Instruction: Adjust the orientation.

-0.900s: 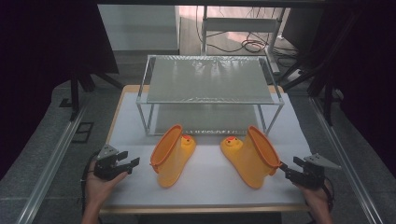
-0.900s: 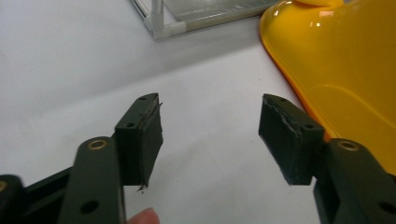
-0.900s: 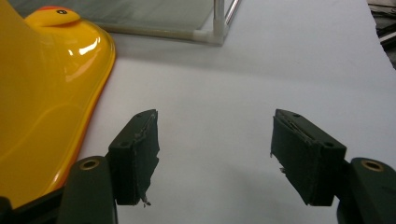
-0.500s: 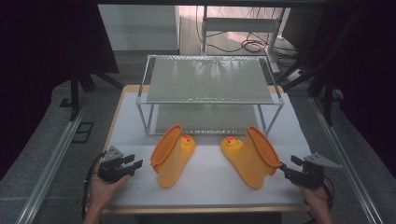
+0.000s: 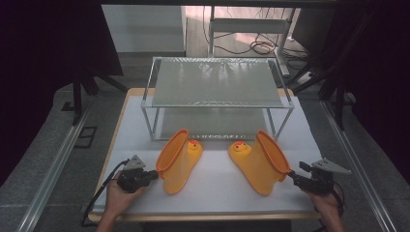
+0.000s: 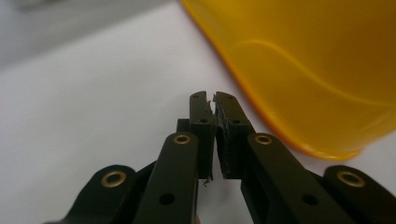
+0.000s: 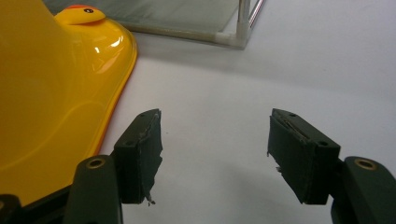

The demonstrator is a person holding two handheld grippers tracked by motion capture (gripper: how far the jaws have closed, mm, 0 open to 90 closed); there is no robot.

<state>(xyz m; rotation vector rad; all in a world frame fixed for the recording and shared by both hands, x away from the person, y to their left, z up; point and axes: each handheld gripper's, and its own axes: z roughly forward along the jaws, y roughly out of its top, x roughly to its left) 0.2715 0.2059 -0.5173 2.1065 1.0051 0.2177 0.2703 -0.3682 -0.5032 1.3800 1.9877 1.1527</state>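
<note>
Two yellow duck-faced rain boots lie on their sides on the white table. The left boot has its opening toward my left gripper, which is shut with nothing between its jaws, right beside the boot's rim. The right boot points its opening at my right gripper, which stands open just off the rim. In the right gripper view the boot lies left of the open fingers, nothing between them.
A metal-framed two-tier shelf with glass-like panels stands behind the boots at the table's middle; its corner post is ahead of my right gripper. Table edges run close to both hands.
My left gripper has moved right, from the table's left edge up to the left boot's rim. The right gripper has barely moved.
</note>
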